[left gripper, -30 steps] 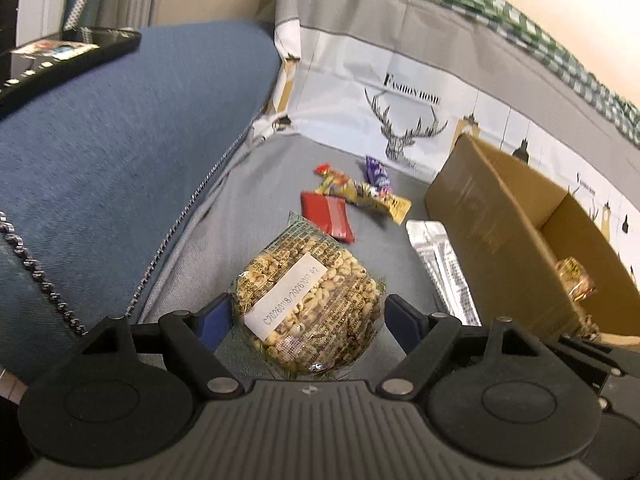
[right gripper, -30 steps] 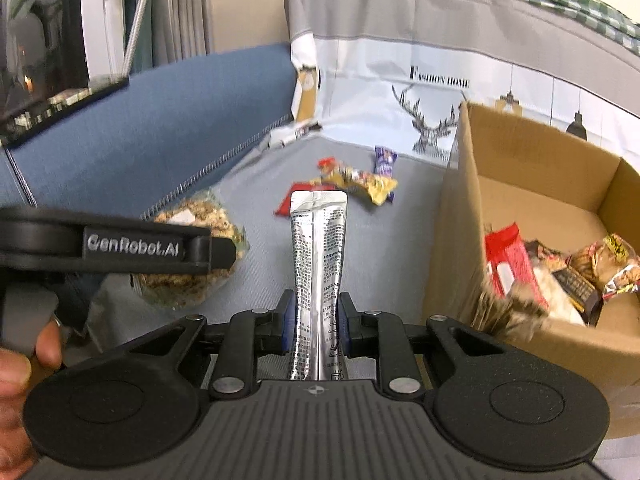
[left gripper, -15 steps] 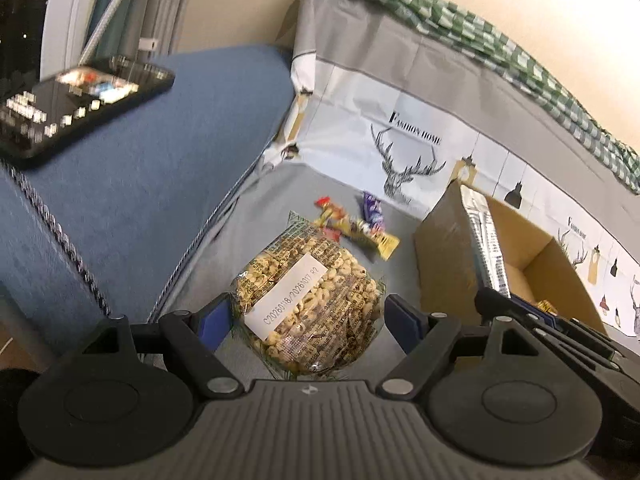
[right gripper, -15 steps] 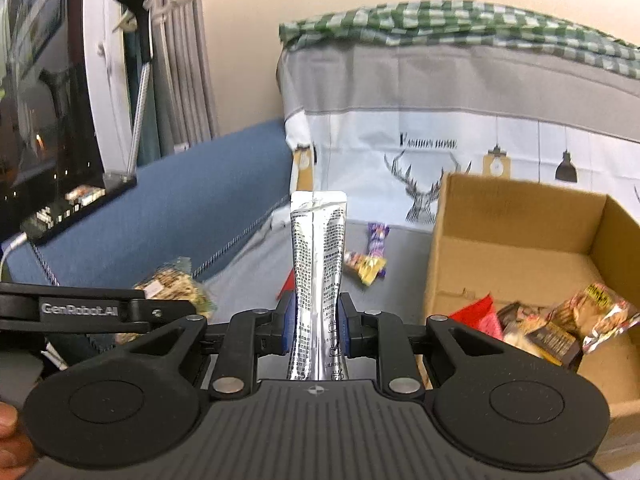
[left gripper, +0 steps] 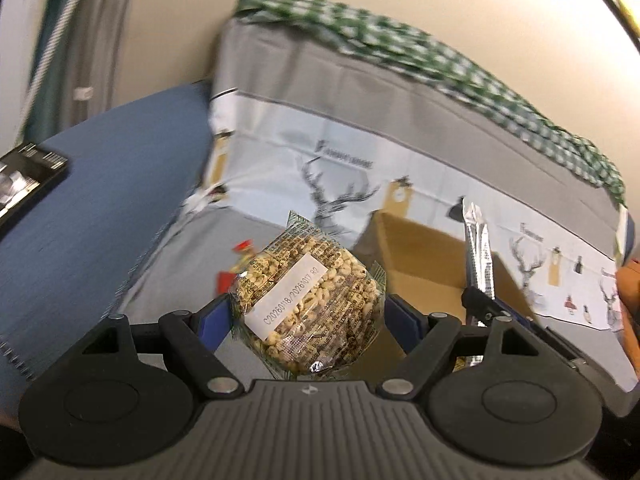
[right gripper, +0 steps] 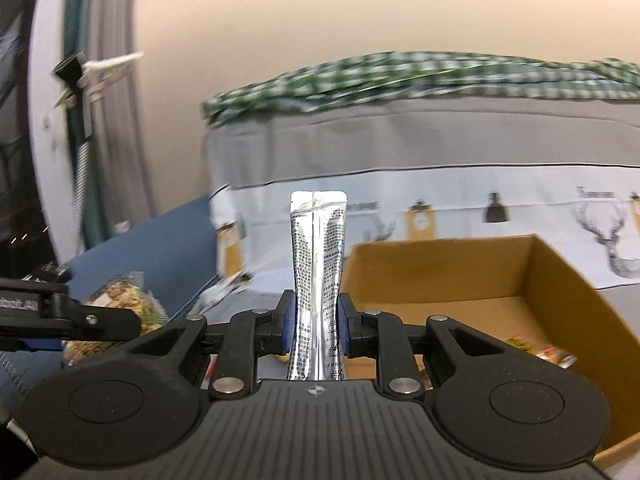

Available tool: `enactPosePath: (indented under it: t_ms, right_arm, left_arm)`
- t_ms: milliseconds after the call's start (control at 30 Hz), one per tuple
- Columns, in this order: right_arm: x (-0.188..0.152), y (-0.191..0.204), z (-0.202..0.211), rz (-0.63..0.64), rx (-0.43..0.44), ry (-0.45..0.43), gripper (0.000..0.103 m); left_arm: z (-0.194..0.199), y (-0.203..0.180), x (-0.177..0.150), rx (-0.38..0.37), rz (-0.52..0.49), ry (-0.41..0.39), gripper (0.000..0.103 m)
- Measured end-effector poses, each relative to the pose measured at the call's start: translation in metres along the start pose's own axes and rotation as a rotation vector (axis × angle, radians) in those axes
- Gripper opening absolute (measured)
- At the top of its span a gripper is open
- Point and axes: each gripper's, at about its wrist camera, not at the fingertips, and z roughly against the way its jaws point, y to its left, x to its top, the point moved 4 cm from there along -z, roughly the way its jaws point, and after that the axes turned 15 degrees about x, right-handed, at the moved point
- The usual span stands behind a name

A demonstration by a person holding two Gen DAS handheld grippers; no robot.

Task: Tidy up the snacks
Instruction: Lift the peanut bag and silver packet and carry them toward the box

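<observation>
My left gripper (left gripper: 308, 318) is shut on a clear bag of peanuts (left gripper: 308, 300) with a white date label, held in the air above the grey sofa seat. In the right wrist view that bag (right gripper: 120, 300) shows at the far left. Between the blue pads of my right gripper (right gripper: 316, 326) stands a long silver sachet (right gripper: 317, 256), upright and gripped. It hangs just left of an open cardboard box (right gripper: 560, 280). The left wrist view shows the box (left gripper: 416, 248) behind the peanuts and the sachet (left gripper: 478, 256) over it.
A few loose wrappers (left gripper: 244, 249) lie on the seat behind the peanuts. Snack packets (right gripper: 536, 350) sit in the box bottom. The blue armrest (left gripper: 100, 184) carries a black device (left gripper: 24, 184) on the left. The deer-print cover (left gripper: 320, 152) and a green checked cloth (left gripper: 400, 44) back the sofa.
Both grippers rose with their loads. The peanut bag came up off the seat. The silver sachet moved up and toward the box, and both views tilted up toward the wall.
</observation>
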Motion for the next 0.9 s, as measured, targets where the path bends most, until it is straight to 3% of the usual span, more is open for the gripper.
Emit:
enactPosePath:
  t_ms: [567, 900]
  right_arm:
    - [0.009, -0.107, 0.035, -0.231, -0.306, -0.142, 0.023]
    - [0.008, -0.124, 0.040, -0.264, -0.339, -0.164, 0.023]
  left_arm:
    - [-0.011, -0.133, 0.036, -0.154, -0.095, -0.051, 0.085]
    - [-0.017, -0.182, 0.046, -0.197, -0.146, -0.059, 0.085]
